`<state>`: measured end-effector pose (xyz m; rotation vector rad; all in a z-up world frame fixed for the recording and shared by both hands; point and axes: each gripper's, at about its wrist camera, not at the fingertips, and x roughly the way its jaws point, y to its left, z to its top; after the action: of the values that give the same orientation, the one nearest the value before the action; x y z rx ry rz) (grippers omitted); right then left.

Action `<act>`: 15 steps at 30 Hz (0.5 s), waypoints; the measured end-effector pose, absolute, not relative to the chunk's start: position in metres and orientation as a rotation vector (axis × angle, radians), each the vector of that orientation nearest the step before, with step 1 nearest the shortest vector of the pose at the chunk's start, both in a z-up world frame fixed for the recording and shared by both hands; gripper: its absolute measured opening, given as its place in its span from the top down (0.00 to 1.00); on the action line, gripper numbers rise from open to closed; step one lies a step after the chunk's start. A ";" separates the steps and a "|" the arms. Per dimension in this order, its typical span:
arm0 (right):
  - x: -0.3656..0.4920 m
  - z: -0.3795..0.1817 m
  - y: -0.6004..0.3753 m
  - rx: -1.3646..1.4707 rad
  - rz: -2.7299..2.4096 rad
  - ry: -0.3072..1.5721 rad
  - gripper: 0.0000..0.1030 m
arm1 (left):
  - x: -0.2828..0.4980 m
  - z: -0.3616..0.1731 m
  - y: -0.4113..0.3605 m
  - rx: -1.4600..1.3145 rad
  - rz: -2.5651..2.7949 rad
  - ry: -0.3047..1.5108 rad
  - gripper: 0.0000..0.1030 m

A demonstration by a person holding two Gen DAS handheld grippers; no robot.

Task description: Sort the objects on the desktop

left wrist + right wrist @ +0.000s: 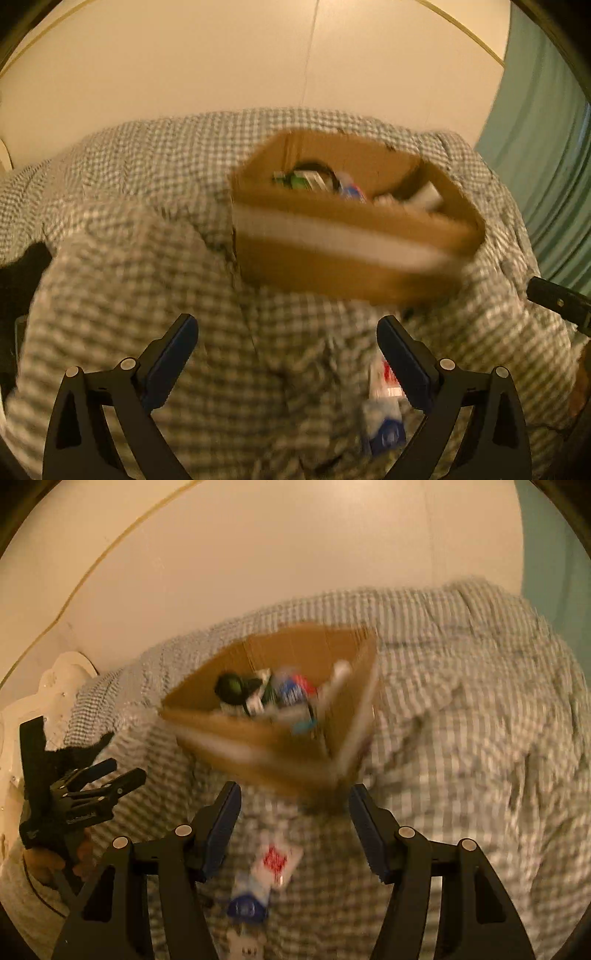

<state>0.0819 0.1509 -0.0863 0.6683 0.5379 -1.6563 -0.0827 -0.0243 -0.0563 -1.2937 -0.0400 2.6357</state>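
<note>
A brown cardboard box (343, 258) with a white tape band stands on a green-checked cloth (140, 240); it holds several small items, among them a green-black object (232, 688) and a blue-red packet (291, 690). A white tube with red print and a blue cap end (384, 398) lies on the cloth near my side of the box; it also shows in the right wrist view (264, 875). My left gripper (288, 332) is open and empty above the cloth, the tube by its right finger. My right gripper (293, 797) is open and empty, the tube below between its fingers. Both views are motion-blurred.
A cream wall (221, 55) rises behind the cloth. A teal curtain (546, 166) hangs at the right. A white ornate object (55, 686) stands at the left edge. The left gripper (92, 790) shows in the right wrist view, the right gripper's tip (557, 301) in the left.
</note>
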 end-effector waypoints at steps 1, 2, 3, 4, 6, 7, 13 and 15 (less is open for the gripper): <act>0.083 -0.092 0.156 0.682 -1.657 0.541 0.41 | -0.076 -0.059 -0.024 -1.293 2.632 -0.033 0.03; 0.083 -0.097 0.163 0.693 -1.654 0.548 0.41 | -0.063 -0.063 -0.022 -1.290 2.621 -0.018 0.03; 0.085 -0.102 0.166 0.700 -1.656 0.561 0.41 | -0.054 -0.066 -0.022 -1.289 2.607 -0.007 0.03; 0.086 -0.105 0.169 0.702 -1.660 0.572 0.41 | -0.045 -0.070 -0.021 -1.291 2.588 0.008 0.03; 0.089 -0.110 0.172 0.708 -1.656 0.589 0.41 | -0.026 -0.080 -0.019 -1.307 2.538 0.049 0.03; 0.091 -0.112 0.174 0.712 -1.655 0.593 0.41 | -0.017 -0.086 -0.019 -1.319 2.511 0.075 0.03; 0.095 -0.131 0.167 0.724 -1.636 0.642 0.41 | 0.008 -0.113 -0.002 -1.428 2.350 0.120 0.03; 0.099 -0.135 0.166 0.716 -1.629 0.663 0.41 | 0.014 -0.114 0.009 -1.409 2.346 0.191 0.04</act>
<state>0.0993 0.1655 -0.1347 0.7160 0.6632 -1.6288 0.0139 0.0087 -0.1143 -1.4085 0.1905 2.3458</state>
